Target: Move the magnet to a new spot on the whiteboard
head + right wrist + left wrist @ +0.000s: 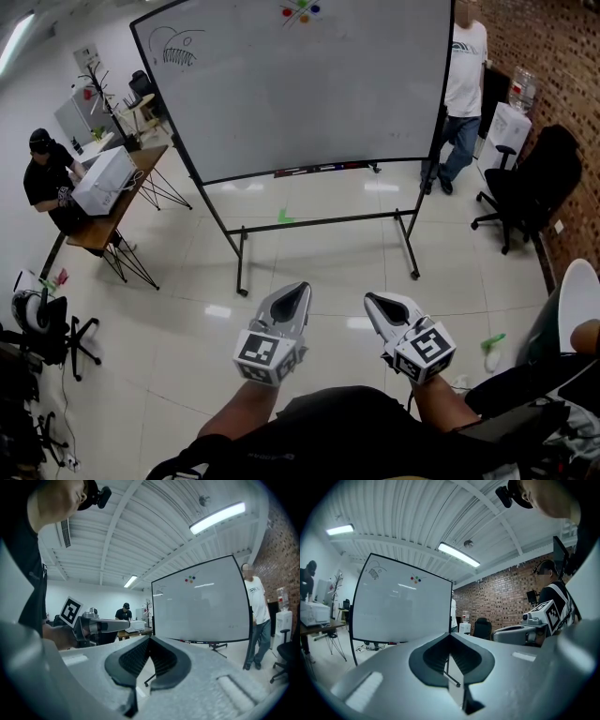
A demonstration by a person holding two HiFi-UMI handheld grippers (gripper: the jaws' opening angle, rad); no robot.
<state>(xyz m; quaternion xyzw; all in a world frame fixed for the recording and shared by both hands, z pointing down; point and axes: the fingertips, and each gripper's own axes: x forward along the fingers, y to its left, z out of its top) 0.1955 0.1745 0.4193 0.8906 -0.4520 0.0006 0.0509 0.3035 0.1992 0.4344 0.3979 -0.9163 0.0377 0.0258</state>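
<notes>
A large whiteboard (309, 84) on a wheeled stand faces me across the floor. Several small coloured magnets (301, 11) cluster near its top edge; they show too as magnets (416, 579) in the left gripper view and magnets (190, 579) in the right gripper view. My left gripper (296, 292) and right gripper (375, 303) are held side by side low in the head view, well short of the board. Both point at the board with jaw tips together and nothing between them.
A person (461, 89) stands at the board's right end. A black office chair (530, 183) is at the right by the brick wall. At the left, a seated person (47, 178) works at a wooden table (112, 206) with a white box.
</notes>
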